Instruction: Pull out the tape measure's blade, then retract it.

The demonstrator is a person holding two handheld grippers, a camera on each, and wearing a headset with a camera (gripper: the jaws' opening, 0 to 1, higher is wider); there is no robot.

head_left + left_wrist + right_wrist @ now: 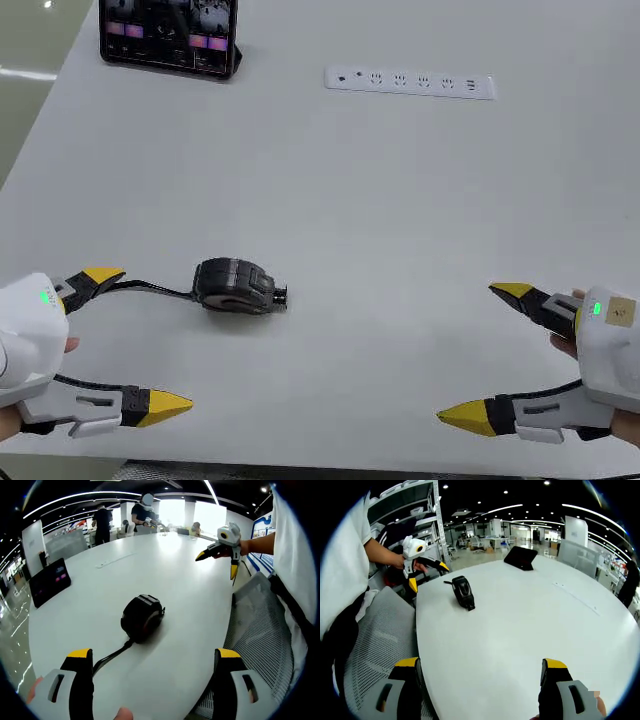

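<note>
Bright, even light from white ceiling strip lights (pixel 75 497); the smooth white surface (pixel 400 200) carries soft glare and faint shadows. Both gripper views bend at the edges; the far background is perhaps slightly soft.

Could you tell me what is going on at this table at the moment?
A person holds a two-jaw gripper in each hand over a white table. A black tape measure lies on the table, nearer the left gripper, with its cord trailing towards that gripper. The right gripper is well off to the other side. Both grippers are open and neither holds anything, and the blade is not pulled out yet.
</note>
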